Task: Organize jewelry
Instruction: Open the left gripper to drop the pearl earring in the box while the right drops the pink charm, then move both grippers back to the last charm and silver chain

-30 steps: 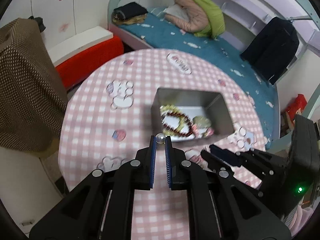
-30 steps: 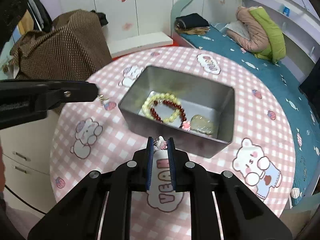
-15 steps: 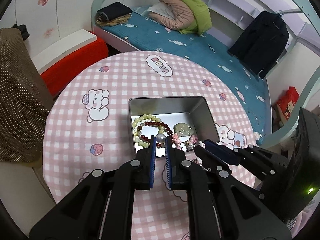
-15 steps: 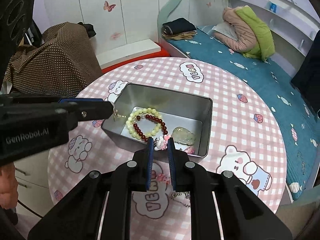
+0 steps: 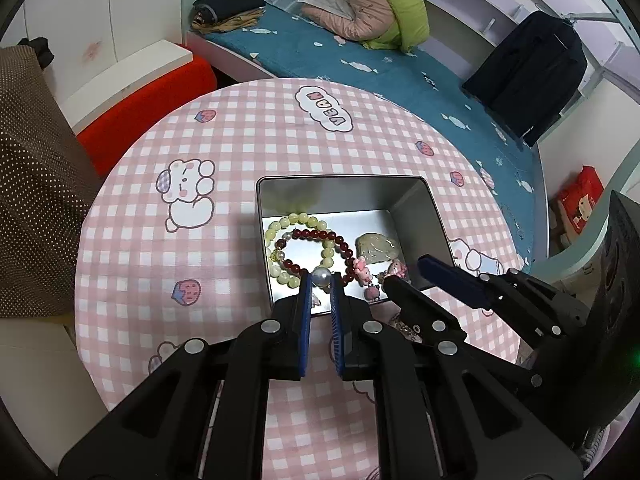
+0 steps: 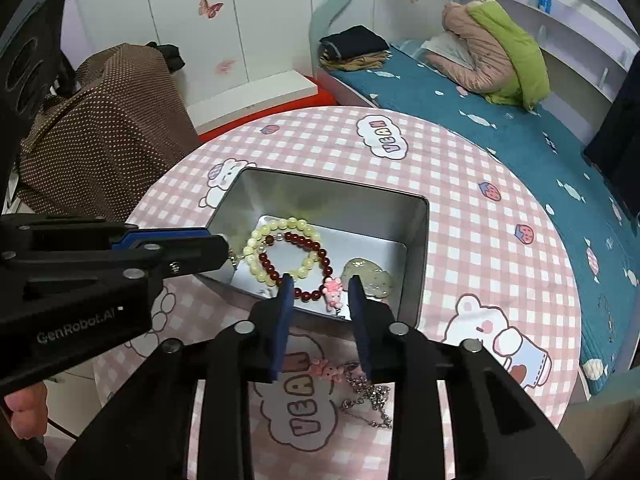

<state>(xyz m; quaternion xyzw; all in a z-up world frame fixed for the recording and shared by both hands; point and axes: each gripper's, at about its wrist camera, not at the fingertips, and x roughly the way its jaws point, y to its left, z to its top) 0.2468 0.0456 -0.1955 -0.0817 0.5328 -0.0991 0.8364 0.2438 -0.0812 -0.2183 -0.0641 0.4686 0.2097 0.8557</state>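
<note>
A grey metal tin (image 5: 418,208) (image 6: 416,248) stands on the round pink checked table (image 5: 240,132). In it lie a yellow bead bracelet (image 6: 280,226), a dark red bead bracelet (image 6: 308,246), a pale green pendant (image 6: 370,276) and a pink charm (image 6: 333,292). My left gripper (image 5: 321,278) is shut on a white pearl (image 5: 321,277) above the tin's near edge. My right gripper (image 6: 319,286) is open over the tin's near wall, with the pink charm below the gap between its fingers. The right gripper also shows in the left wrist view (image 5: 404,276).
A pink charm with a silver chain (image 6: 360,388) lies on the table in front of the tin. A bed with clothes (image 6: 480,60) stands behind the table, a brown dotted cloth (image 6: 104,128) to the left, a red and white bench (image 5: 152,76) beyond.
My right gripper opened and let the pink charm go into the tin. Both grippers moved forward over the tin's near edge, the left still holding the pearl.
</note>
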